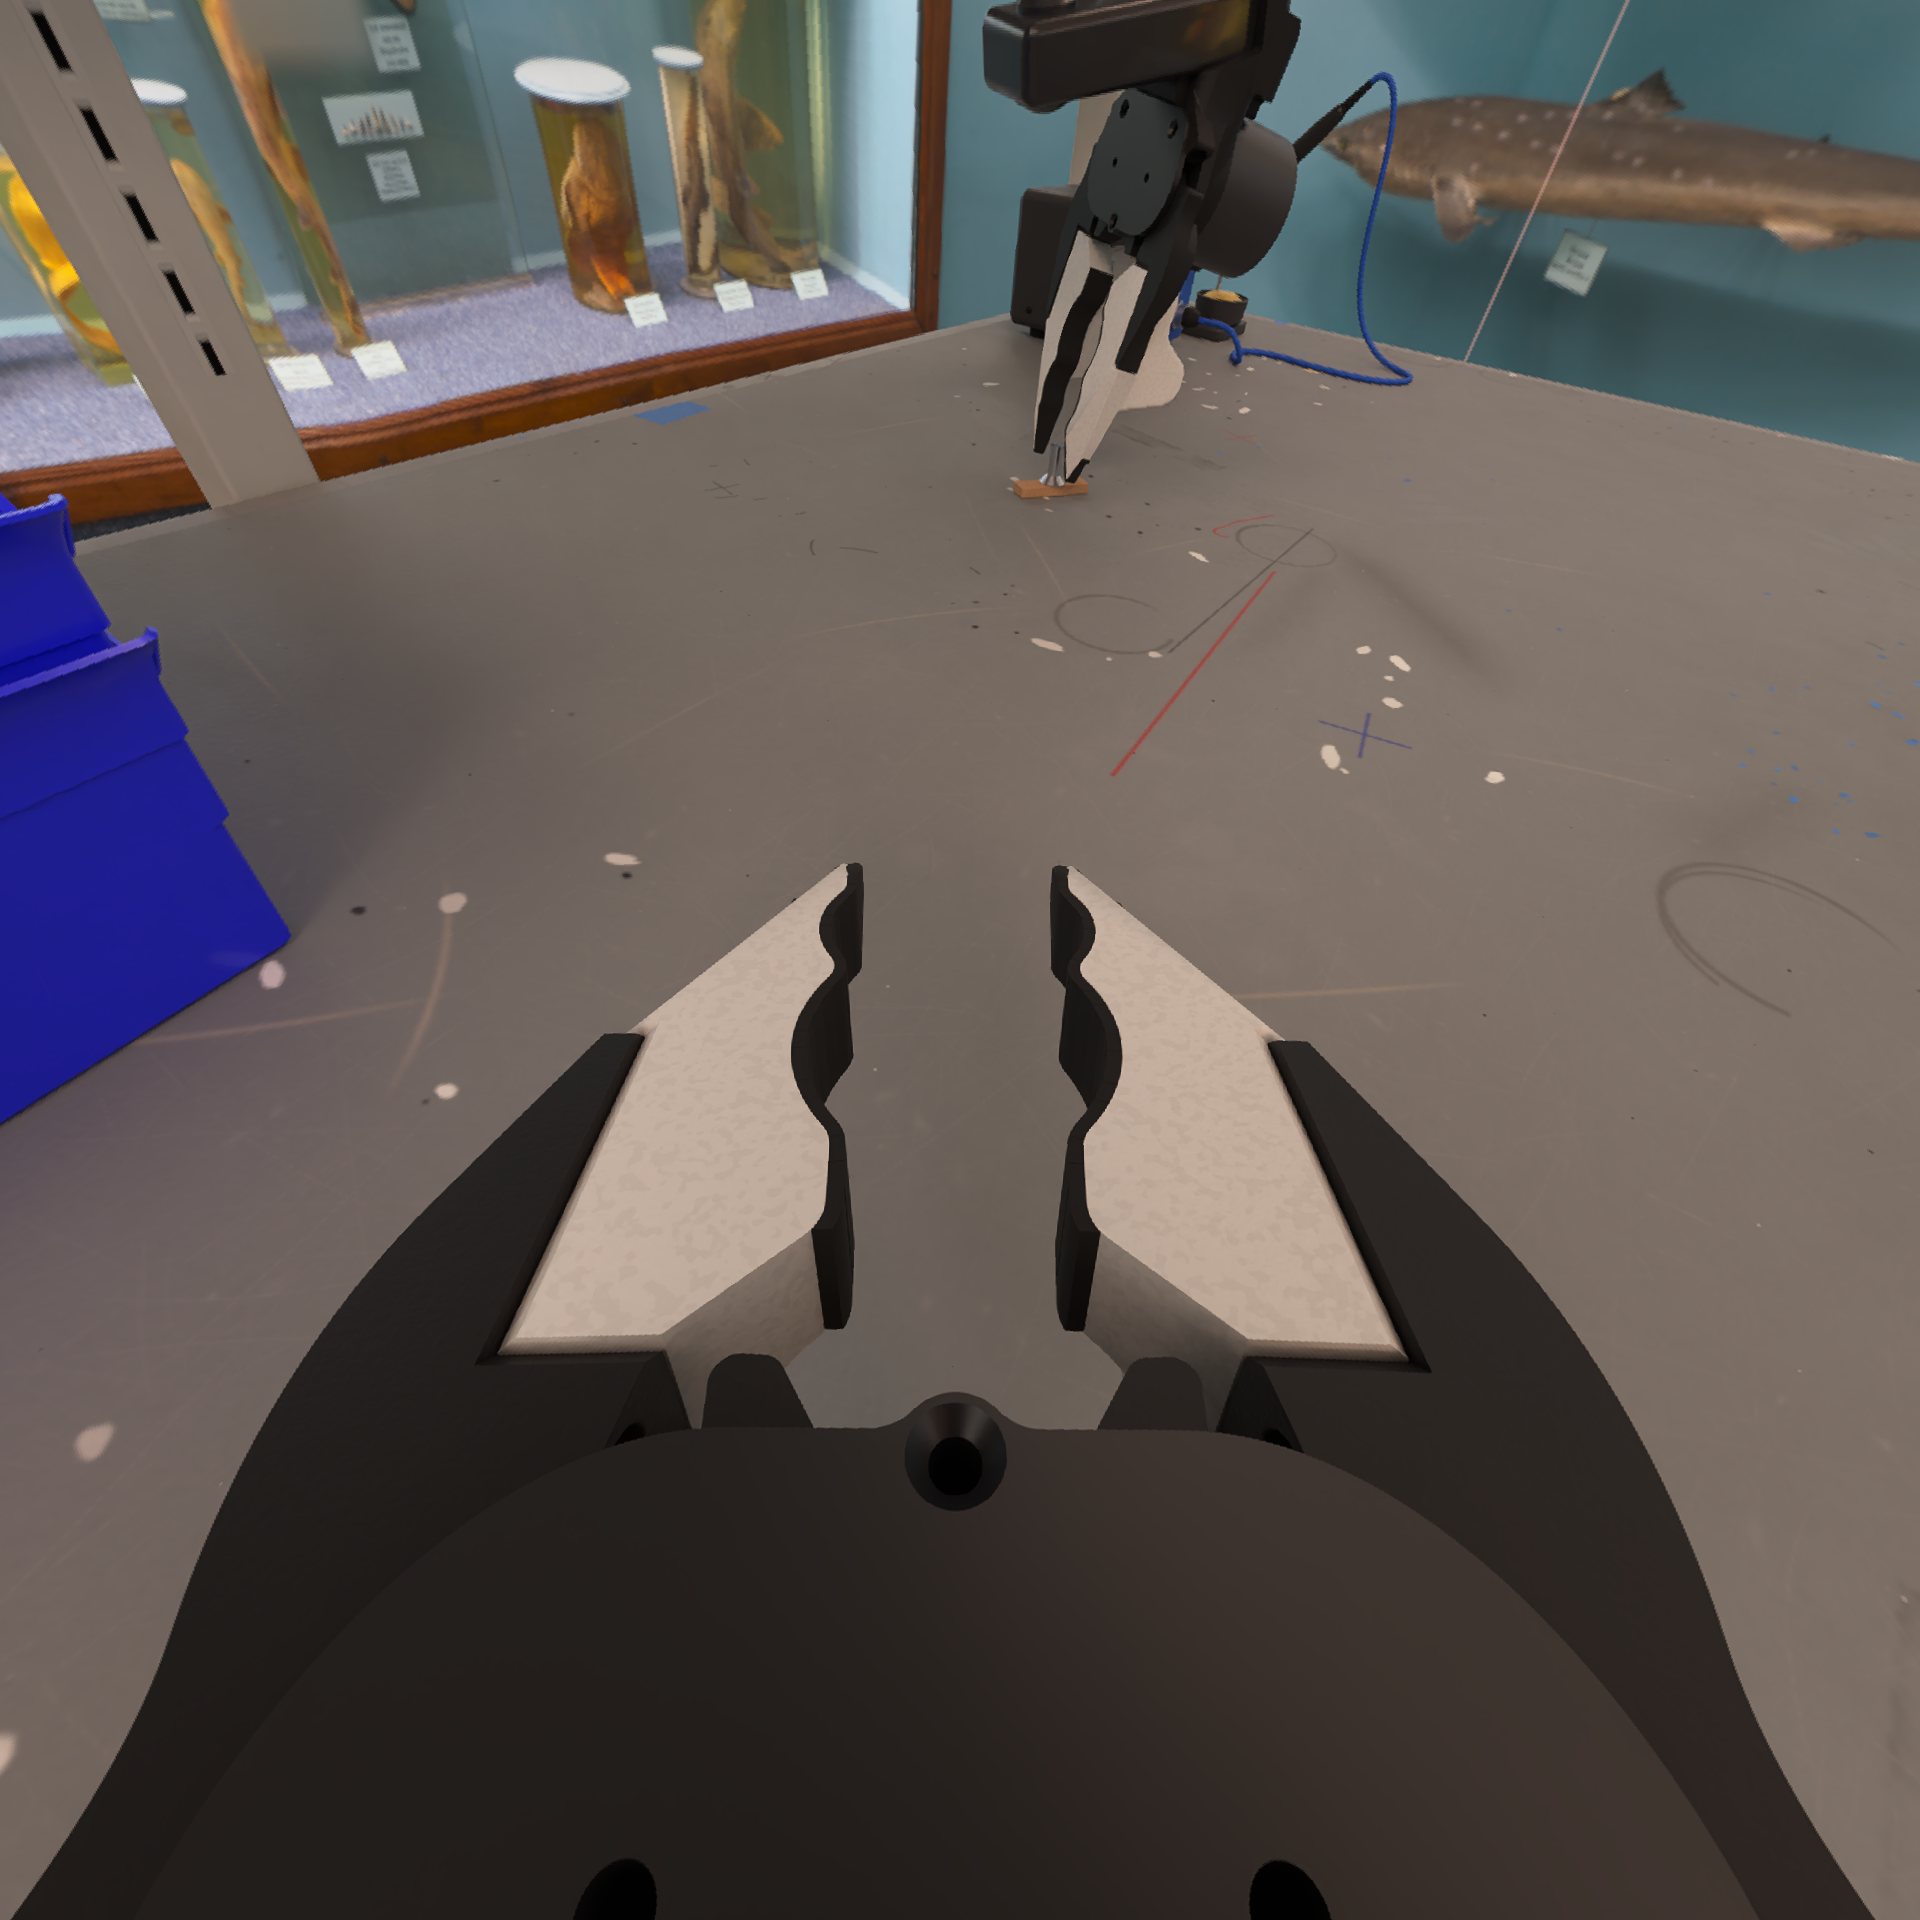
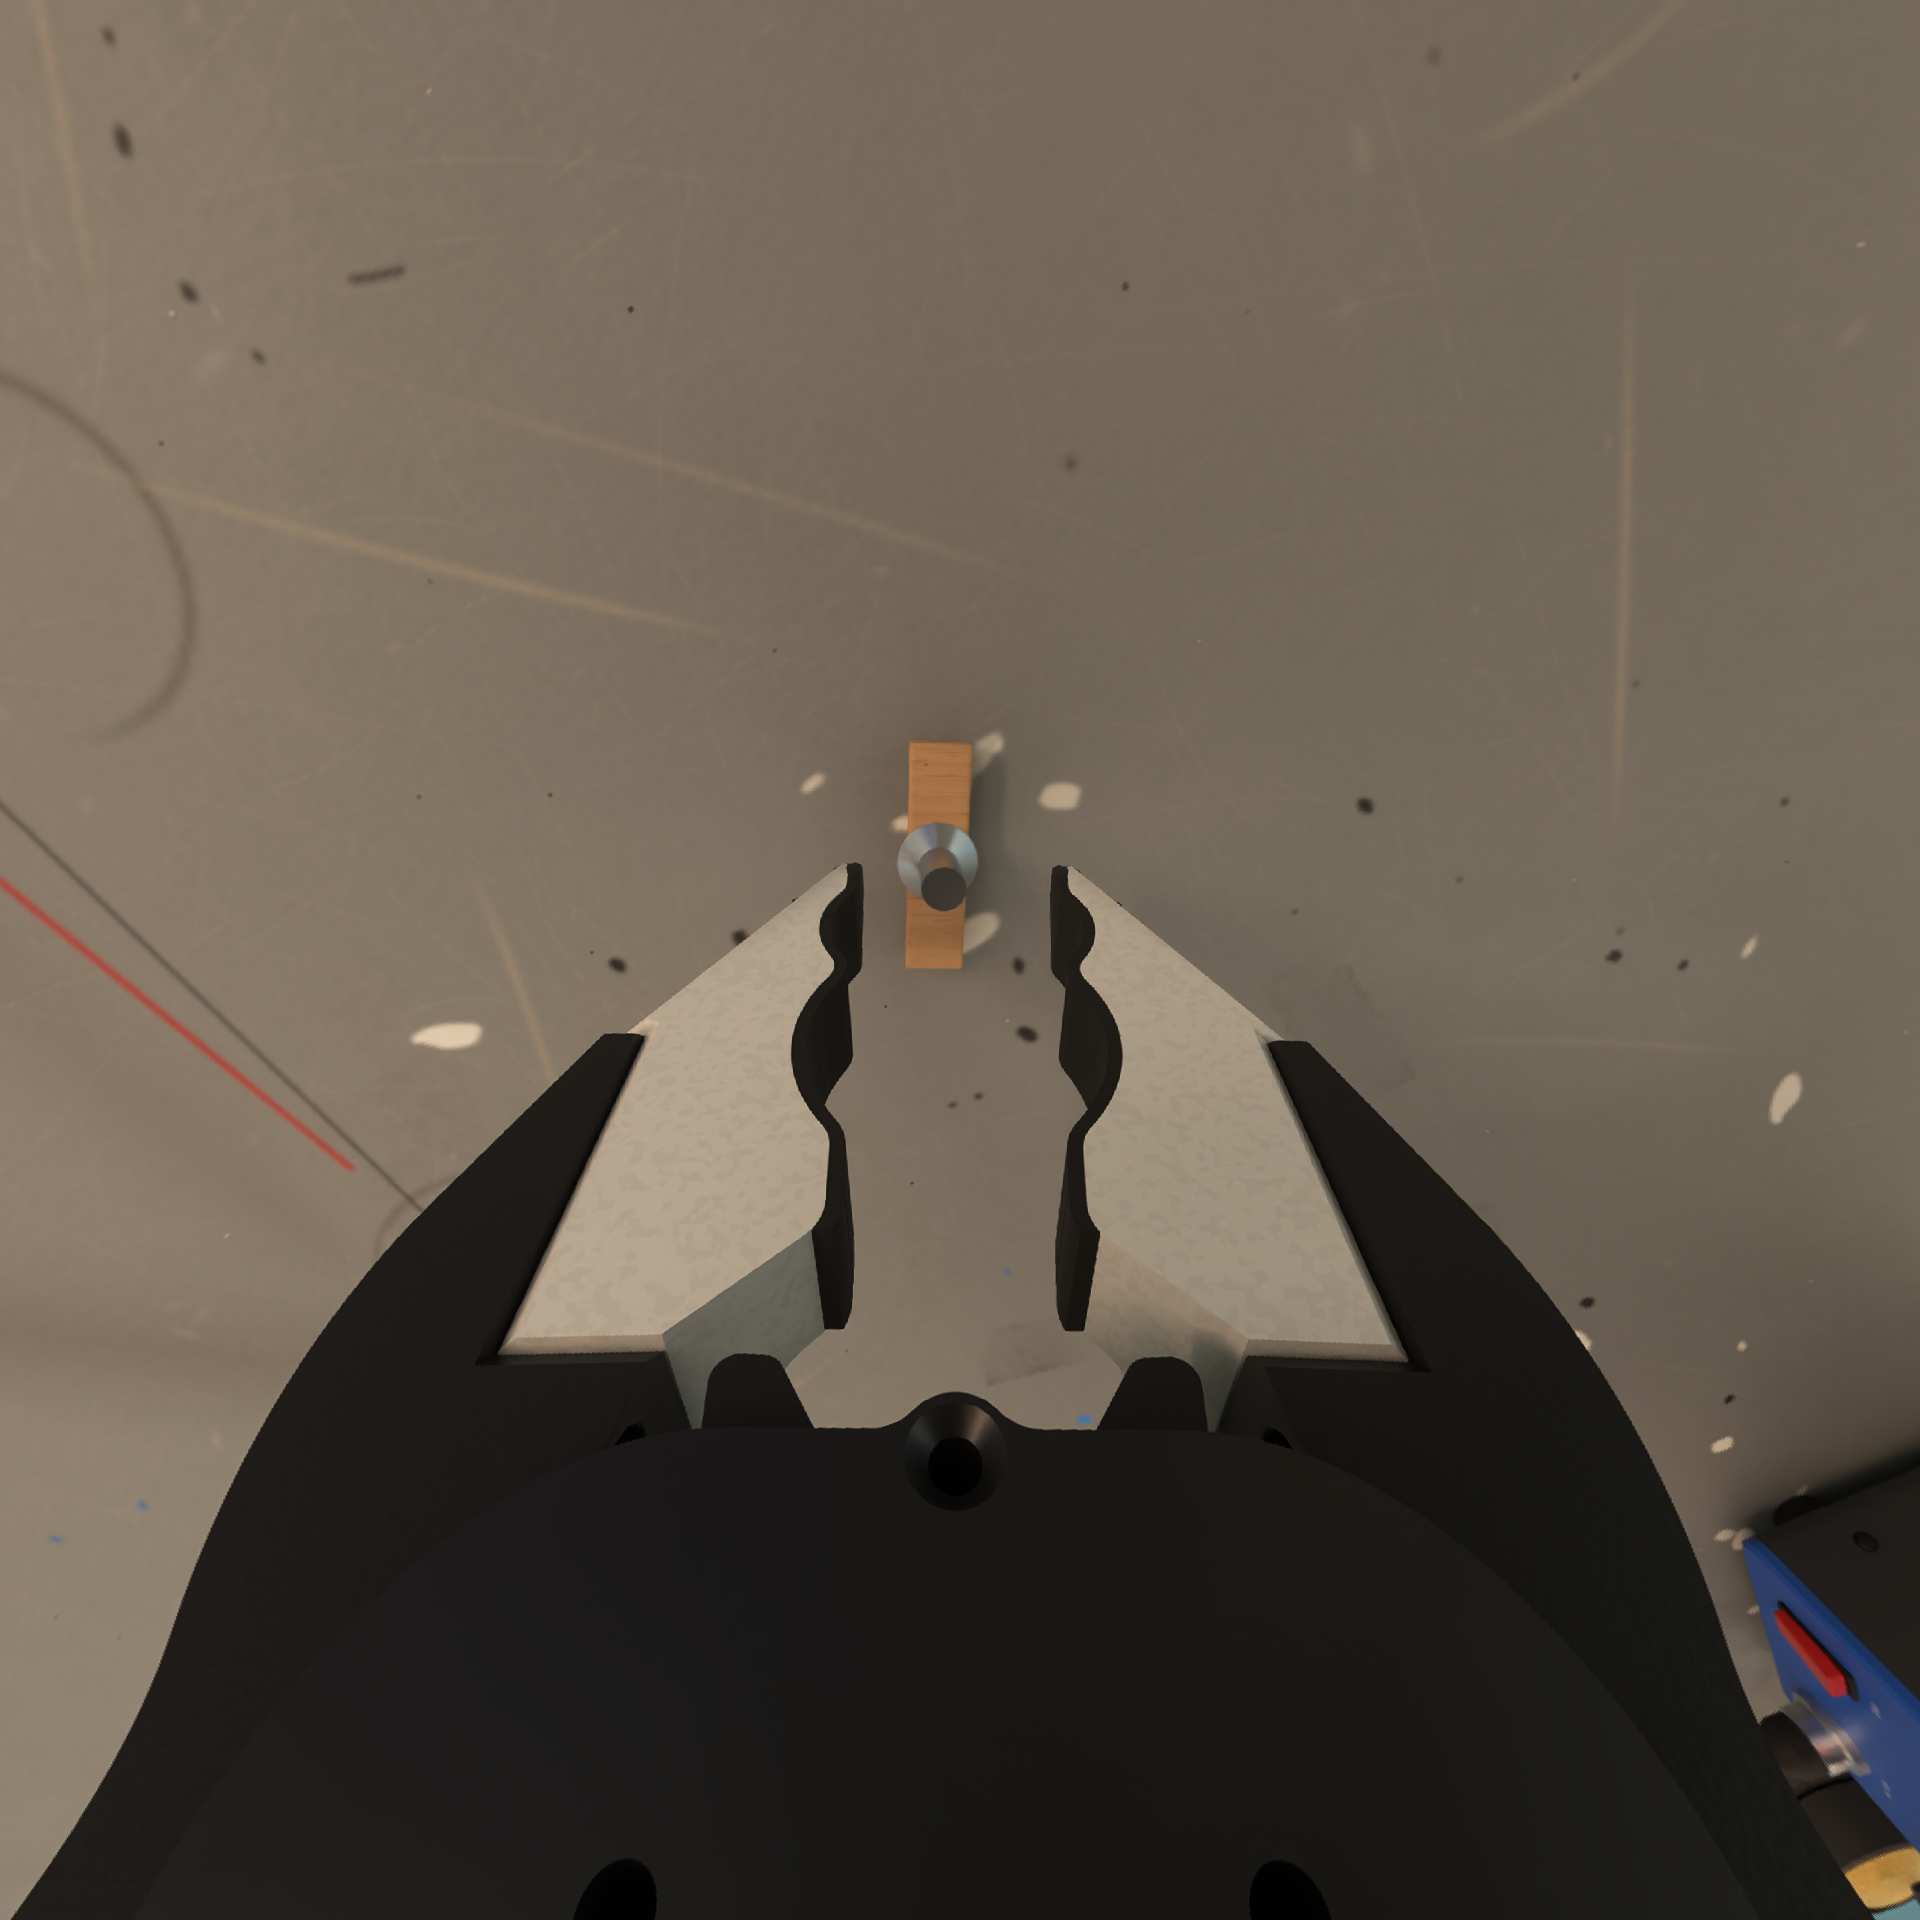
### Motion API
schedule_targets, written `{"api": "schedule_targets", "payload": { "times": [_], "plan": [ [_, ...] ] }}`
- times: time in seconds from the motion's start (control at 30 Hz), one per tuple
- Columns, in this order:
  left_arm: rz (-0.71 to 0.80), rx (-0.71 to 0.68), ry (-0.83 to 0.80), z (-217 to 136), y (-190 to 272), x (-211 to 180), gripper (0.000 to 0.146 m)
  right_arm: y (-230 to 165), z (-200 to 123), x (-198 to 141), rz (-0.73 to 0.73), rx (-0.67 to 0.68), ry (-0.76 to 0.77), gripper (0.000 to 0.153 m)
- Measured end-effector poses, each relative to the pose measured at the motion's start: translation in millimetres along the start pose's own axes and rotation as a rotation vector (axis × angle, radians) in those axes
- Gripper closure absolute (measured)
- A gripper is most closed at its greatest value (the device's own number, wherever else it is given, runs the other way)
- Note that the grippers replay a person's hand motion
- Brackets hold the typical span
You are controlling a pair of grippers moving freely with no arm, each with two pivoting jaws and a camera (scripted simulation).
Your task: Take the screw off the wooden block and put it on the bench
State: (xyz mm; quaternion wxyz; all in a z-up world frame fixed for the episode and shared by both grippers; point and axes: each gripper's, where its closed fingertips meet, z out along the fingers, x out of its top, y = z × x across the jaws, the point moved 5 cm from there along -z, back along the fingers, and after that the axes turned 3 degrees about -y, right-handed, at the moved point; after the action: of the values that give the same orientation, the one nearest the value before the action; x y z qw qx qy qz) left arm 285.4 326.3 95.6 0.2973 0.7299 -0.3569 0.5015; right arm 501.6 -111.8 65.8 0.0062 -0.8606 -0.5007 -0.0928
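From the left wrist view, the far-off screw (image 1: 1055, 464) was too small to read in detail: only a grey shaft showed, standing on the wooden block (image 1: 1049, 487), with the tips of the right gripper (image 1: 1060, 457) straddling it. Whether those tips touched the screw could not be determined from that distance. The upper body of that gripper was cut off by the top edge of the frame. A blue bin (image 1: 94, 831) was cropped at the left edge.

The right wrist view looked almost straight down. The screw (image 2: 937, 868) stood upright, shaft uppermost, on its broad head on the wooden block (image 2: 938, 790), which lay flat on the grey bench (image 2: 1351, 520). The screw's head concealed the middle of the block. A blue device (image 2: 1829, 1704) at the lower right corner was cut off and could not be identified.

The right gripper (image 2: 956, 883) had its jaws parted, holding nothing; the screw sat at the level of the fingertips, nearer the left finger than the right, with a clear gap on each side.

The left gripper (image 1: 956, 883) hung over bare bench (image 1: 727, 675), well apart from the block, jaws likewise parted and empty.
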Motion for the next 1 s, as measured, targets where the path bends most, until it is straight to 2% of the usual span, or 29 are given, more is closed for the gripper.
{"api": "schedule_targets", "payload": {
  "times": [0.3, 0.33, 0.4, 0.53, 0.63, 0.77, 0.9, 1.0],
  "plan": [
    [-0.007, -0.006, -0.001, 0.1, -0.4, -0.1, 0.11, 1.7, 0.8, -0.2, 0.018, 0.038, -0.005, 0.118],
    [-0.007, -0.006, -0.001, 0.2, -0.4, -0.1, 0.11, 1.0, 1.0, -0.6, 0.029, 0.054, -0.002, 0.122],
    [-0.008, -0.006, -0.001, 0.1, -0.6, 0.0, 0.11, 0.3, 0.7, -1.4, 0.044, 0.069, 0.004, 0.145],
    [-0.001, -0.001, 0.006, -0.8, -0.3, 0.8, 0.11, -12.5, -18.7, 2.1, 0.023, 0.011, 0.039, 0.145],
    [0.016, 0.003, 0.009, -1.2, 1.4, 1.4, 0.11, -49.6, -51.2, 16.3, -0.033, -0.021, 0.111, 0.145],
    [0.04, 0.001, 0.009, -0.9, 5.6, 2.4, 0.11, -133.5, -85.3, 37.8, -0.098, -0.015, 0.177, 0.145],
    [0.071, 0.003, 0.018, -2.2, 10.9, 5.0, 0.109, -222.6, -81.6, 46.9, -0.125, 0.059, 0.166, 0.145],
    [0.095, 0.011, 0.026, -4.1, 13.9, 7.5, 0.109, -263.7, -61.5, 45.0, -0.113, 0.093, 0.128, 0.145]
  ]
}}
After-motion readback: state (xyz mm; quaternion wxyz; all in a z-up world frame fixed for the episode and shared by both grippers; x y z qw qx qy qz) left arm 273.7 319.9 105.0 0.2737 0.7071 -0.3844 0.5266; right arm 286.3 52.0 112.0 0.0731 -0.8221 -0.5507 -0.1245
